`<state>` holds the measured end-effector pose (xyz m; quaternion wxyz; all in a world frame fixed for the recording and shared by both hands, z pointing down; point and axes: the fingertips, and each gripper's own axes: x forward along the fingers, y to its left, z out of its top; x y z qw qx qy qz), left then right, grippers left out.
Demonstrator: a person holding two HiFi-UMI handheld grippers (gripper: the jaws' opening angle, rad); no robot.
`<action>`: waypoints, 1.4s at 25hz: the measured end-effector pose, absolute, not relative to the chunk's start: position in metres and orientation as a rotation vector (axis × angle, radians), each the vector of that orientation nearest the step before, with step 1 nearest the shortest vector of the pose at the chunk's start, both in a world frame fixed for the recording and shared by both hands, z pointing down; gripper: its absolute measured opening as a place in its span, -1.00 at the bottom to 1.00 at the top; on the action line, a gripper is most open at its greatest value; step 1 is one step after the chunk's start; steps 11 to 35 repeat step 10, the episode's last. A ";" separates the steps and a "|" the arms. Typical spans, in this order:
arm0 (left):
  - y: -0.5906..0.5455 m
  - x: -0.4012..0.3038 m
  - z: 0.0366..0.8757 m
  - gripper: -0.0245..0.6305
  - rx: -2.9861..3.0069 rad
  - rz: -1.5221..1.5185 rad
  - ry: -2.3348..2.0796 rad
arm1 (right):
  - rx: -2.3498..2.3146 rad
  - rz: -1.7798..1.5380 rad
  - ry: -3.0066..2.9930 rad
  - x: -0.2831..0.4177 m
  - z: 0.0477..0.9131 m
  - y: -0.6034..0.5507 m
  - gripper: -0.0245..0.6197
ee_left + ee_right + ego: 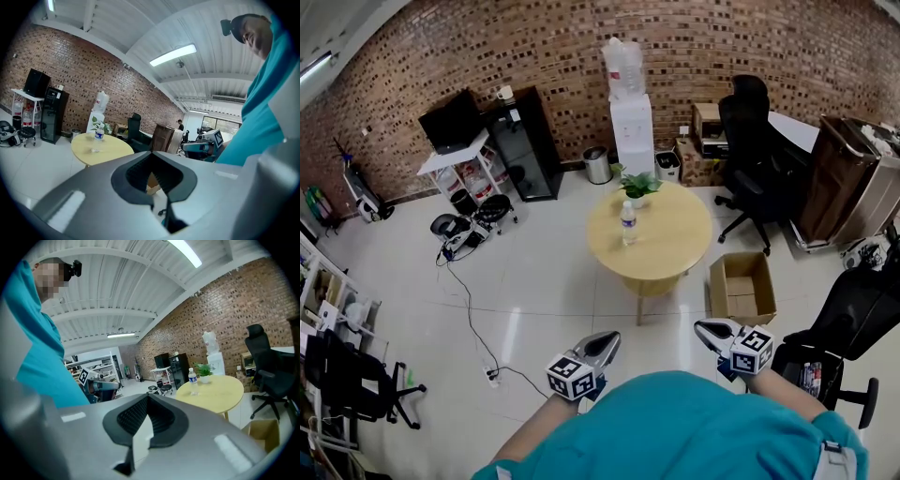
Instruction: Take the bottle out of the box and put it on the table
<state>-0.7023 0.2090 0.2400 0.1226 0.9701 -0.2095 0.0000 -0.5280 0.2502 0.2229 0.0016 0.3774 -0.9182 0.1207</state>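
With the bottle (628,223) standing on the table (675,251) far ahead, left gripper (604,341) and right gripper (706,329) sit closed and empty, the task apparently finished.

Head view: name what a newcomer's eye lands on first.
The round yellow table mid-room, with a water bottle and a potted plant on it. Right of it on the floor sits an open cardboard box, while the left gripper and right gripper, both shut and empty, point forward at the bottom.

Warm browns, one teal
Red-brown brick wall (534,47), yellow table (670,251), brown box (715,286), green plant (637,185), teal shirt (675,431)
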 end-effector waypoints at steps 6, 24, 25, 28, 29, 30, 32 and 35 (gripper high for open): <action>0.207 -0.705 0.242 -0.93 2.825 -0.006 -0.616 | 1.171 0.378 -2.877 -0.532 0.225 0.249 -0.92; 0.208 -0.708 0.249 -0.93 2.818 -0.007 -0.619 | 1.160 0.366 -2.877 -0.536 0.229 0.251 -0.92; 0.208 -0.708 0.249 -0.93 2.818 -0.007 -0.619 | 1.160 0.366 -2.877 -0.536 0.229 0.251 -0.92; 0.208 -0.708 0.249 -0.93 2.818 -0.007 -0.619 | 1.160 0.366 -2.877 -0.536 0.229 0.251 -0.92; 0.208 -0.708 0.249 -0.93 2.818 -0.007 -0.619 | 1.160 0.366 -2.877 -0.536 0.229 0.251 -0.92; 0.208 -0.708 0.249 -0.93 2.818 -0.007 -0.619 | 1.160 0.366 -2.877 -0.536 0.229 0.251 -0.92; 0.208 -0.708 0.249 -0.93 2.818 -0.007 -0.619 | 1.160 0.366 -2.877 -0.536 0.229 0.251 -0.92; 0.208 -0.708 0.249 -0.93 2.818 -0.007 -0.619 | 1.160 0.366 -2.877 -0.536 0.229 0.251 -0.92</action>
